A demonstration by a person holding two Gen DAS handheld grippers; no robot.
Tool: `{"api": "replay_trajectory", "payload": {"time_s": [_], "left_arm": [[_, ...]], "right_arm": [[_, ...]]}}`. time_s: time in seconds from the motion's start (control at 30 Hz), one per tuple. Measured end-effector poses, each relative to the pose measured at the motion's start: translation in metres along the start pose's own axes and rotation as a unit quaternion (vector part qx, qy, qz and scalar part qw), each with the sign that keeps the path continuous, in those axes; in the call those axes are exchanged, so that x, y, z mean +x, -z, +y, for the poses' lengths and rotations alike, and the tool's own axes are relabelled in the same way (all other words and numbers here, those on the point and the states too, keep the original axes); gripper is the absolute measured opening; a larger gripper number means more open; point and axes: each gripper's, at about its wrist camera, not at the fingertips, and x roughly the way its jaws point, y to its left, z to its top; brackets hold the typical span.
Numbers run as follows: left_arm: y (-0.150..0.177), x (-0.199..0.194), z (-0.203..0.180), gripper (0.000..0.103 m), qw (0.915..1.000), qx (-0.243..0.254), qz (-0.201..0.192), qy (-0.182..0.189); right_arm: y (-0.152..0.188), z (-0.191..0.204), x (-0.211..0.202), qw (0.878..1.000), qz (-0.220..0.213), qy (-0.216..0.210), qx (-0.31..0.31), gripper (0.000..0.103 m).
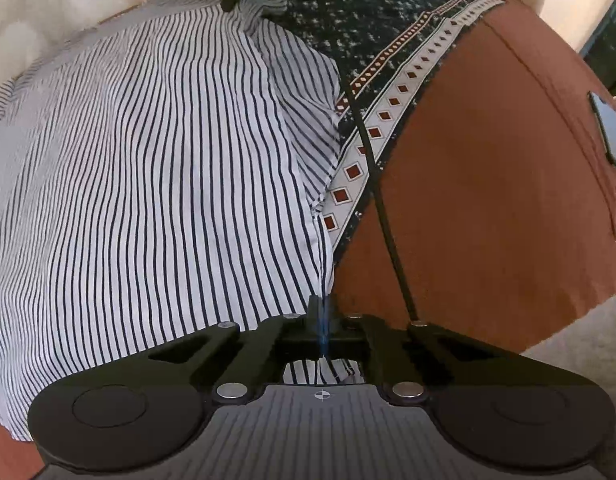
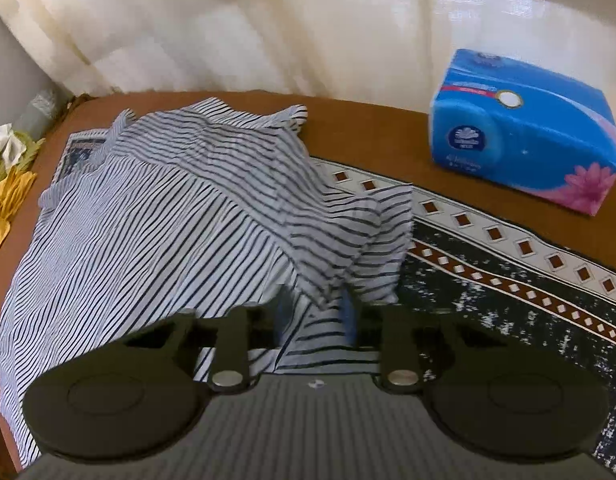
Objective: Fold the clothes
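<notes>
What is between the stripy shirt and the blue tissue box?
In the right wrist view, the patterned cloth and a strip of bare brown table lie between the striped shirt and the tissue box. Nothing else sits there.

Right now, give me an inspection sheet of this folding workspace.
Surface: brown cloth-covered table, with a dark patterned runner with a diamond border across it.
Job's things: white shirt with dark stripes, spread out, one side bunched.
Clutter: blue tissue pack; flat dark object near the table edge.
Grippers: left gripper and right gripper, jaws closed on shirt fabric.
Cables: black cable over the runner.
Surroundings: cream curtain.
</notes>
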Motion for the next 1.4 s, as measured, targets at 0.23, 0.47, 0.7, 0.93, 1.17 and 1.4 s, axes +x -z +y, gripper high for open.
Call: {"api": "replay_trajectory", "payload": {"time_s": [0.23, 0.47, 0.7, 0.93, 1.17, 1.4], "left_arm": [[-0.005, -0.026, 0.023, 0.0, 0.9977, -0.035, -0.027, 0.051], [-0.014, -0.046, 0.053, 0.0, 0.9924, -0.076, -0.066, 0.071], [-0.007, -0.048, 0.055, 0.0, 0.992, -0.08, -0.063, 0.074], [-0.006, -0.056, 0.063, 0.0, 0.9898, -0.094, -0.08, 0.072], [-0.003, -0.078, 0.085, 0.0, 0.9833, -0.112, -0.125, 0.07], [0.021, -0.096, 0.135, 0.0, 0.9747, -0.153, -0.153, 0.054]], "right_arm": [[-0.002, -0.004, -0.008, 1.0, -0.004, -0.014, 0.012, 0.005], [-0.007, 0.001, -0.015, 1.0, -0.012, 0.023, 0.011, 0.025], [0.007, 0.0, -0.017, 0.998, -0.003, 0.04, 0.048, 0.049], [0.008, -0.003, -0.014, 0.998, 0.006, 0.015, 0.053, 0.004], [-0.011, 0.015, -0.036, 0.999, -0.017, 0.009, 0.043, 0.004], [-0.04, 0.063, -0.042, 0.999, -0.037, 0.01, 0.011, 0.004]]}}
